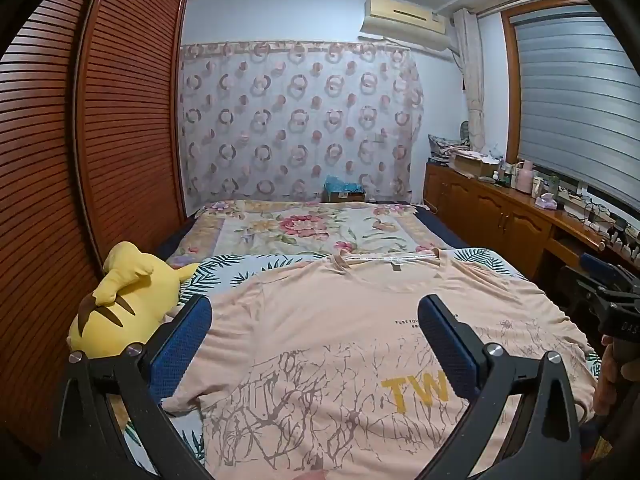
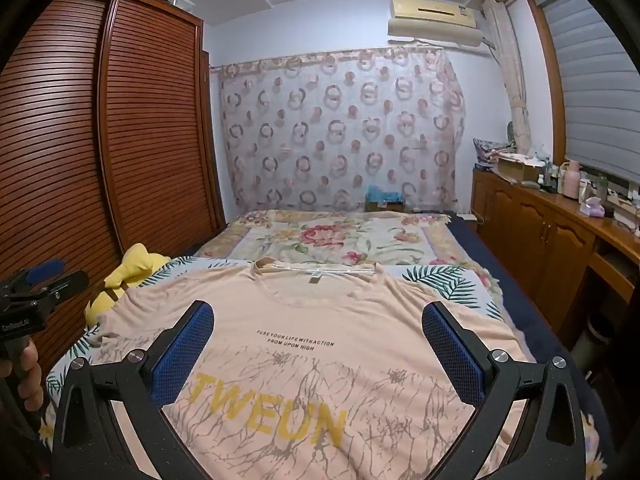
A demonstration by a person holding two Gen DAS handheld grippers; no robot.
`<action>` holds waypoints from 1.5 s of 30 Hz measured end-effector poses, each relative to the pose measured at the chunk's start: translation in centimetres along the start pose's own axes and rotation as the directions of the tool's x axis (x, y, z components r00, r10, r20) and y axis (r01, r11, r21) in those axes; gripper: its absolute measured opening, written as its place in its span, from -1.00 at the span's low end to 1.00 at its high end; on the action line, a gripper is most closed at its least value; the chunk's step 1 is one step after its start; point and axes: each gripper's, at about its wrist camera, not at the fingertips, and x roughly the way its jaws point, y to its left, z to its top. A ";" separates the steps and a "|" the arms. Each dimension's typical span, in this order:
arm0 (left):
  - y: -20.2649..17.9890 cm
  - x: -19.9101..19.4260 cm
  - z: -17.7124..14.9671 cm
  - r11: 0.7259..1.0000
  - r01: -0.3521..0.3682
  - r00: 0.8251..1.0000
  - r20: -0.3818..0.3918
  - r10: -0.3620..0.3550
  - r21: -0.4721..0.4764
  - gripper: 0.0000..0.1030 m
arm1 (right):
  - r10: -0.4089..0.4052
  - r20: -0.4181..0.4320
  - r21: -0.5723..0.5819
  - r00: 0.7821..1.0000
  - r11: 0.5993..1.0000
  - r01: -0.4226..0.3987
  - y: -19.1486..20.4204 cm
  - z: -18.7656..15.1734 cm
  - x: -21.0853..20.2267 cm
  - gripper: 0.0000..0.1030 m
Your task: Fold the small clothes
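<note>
We have two fisheye views, each looking forward along its own tool and slightly downward from the near end of the bed [image 1: 304,232] toward the far curtained wall. Our left view sits low and close over the T-shirt [image 1: 320,320], nearer the bed's left edge and the yellow plush toy [image 1: 120,300]. Our right view looks from further right, centred on the T-shirt [image 2: 320,320]. Both share shirt, bed, wardrobe and each other's tool.
</note>
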 end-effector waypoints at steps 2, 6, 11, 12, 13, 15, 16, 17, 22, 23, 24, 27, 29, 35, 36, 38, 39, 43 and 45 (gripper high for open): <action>0.0 0.0 0.0 1.000 0.001 1.000 -0.002 -0.001 0.001 1.00 | 0.000 -0.003 0.004 1.000 1.000 0.000 0.0 0.0 0.0 1.00; 0.0 0.0 0.0 1.000 0.000 1.000 -0.002 0.000 0.003 1.00 | -0.001 -0.002 0.004 1.000 1.000 0.001 0.0 0.0 0.0 1.00; 0.0 0.0 0.0 1.000 -0.003 1.000 -0.001 0.003 0.004 1.00 | 0.000 -0.002 0.004 1.000 1.000 0.000 -0.2 0.2 0.3 1.00; 0.0 0.0 0.0 1.000 -0.003 1.000 -0.001 0.003 0.004 1.00 | 0.000 -0.001 0.004 1.000 1.000 0.000 -0.2 0.2 0.3 1.00; 0.0 0.0 0.0 1.000 -0.002 1.000 -0.001 0.002 0.004 1.00 | 0.000 -0.001 0.004 1.000 1.000 0.000 -0.2 0.3 0.4 1.00; 0.0 0.0 0.0 1.000 -0.003 1.000 0.000 0.003 0.007 1.00 | 0.002 -0.003 0.006 1.000 1.000 -0.002 -0.2 0.1 0.1 1.00; 0.0 0.0 0.0 1.000 -0.003 1.000 0.001 0.003 0.008 1.00 | 0.003 -0.003 0.006 1.000 1.000 -0.003 -0.2 0.1 0.2 1.00; 0.0 0.0 0.0 1.000 -0.004 1.000 0.001 0.004 0.008 1.00 | 0.002 -0.003 0.005 1.000 1.000 -0.002 -0.2 0.1 0.2 1.00; 0.0 0.0 0.0 1.000 -0.006 1.000 0.002 0.006 0.011 1.00 | -0.002 0.001 0.006 1.000 1.000 0.002 -0.1 0.1 0.1 1.00; 0.0 0.0 0.0 1.000 -0.006 1.000 0.002 0.006 0.011 1.00 | -0.002 0.000 0.006 1.000 1.000 0.002 -0.1 -0.2 -0.1 1.00; 0.0 0.0 0.0 1.000 -0.004 1.000 0.002 0.004 0.010 1.00 | -0.001 -0.002 0.006 1.000 1.000 0.001 -0.1 -0.2 -0.1 1.00; 0.0 0.0 0.0 1.000 -0.007 1.000 0.002 0.007 0.013 1.00 | -0.001 -0.002 0.006 1.000 1.000 0.001 -0.1 -0.2 0.0 1.00; 0.0 0.0 0.0 1.000 -0.006 1.000 0.002 0.006 0.013 1.00 | 0.000 -0.002 0.006 1.000 1.000 0.000 -0.1 -0.2 0.0 1.00; 0.0 0.0 0.0 1.000 -0.007 1.000 0.001 0.007 0.015 1.00 | -0.002 -0.003 0.007 1.000 1.000 0.002 -0.1 -0.1 0.0 1.00; 0.0 0.0 0.0 1.000 -0.007 1.000 0.002 0.007 0.015 1.00 | -0.001 -0.003 0.007 1.000 1.000 0.001 -0.1 -0.1 0.0 1.00; 0.0 0.0 0.0 1.000 -0.007 1.000 0.002 0.007 0.016 1.00 | -0.002 -0.002 0.008 1.000 1.000 0.002 -0.2 -0.1 -0.1 1.00; 0.0 0.0 0.0 1.000 -0.008 1.000 0.002 0.008 0.016 1.00 | -0.002 -0.003 0.008 1.000 1.000 0.002 -0.2 -0.1 -0.1 1.00; -0.1 0.0 0.0 1.000 -0.007 1.000 0.001 0.007 0.017 1.00 | -0.001 -0.005 0.009 1.000 1.000 0.001 0.1 0.0 0.1 1.00; -0.1 0.0 0.0 1.000 -0.007 1.000 0.001 0.007 0.018 1.00 | -0.002 -0.004 0.011 1.000 1.000 0.002 0.1 0.0 0.1 1.00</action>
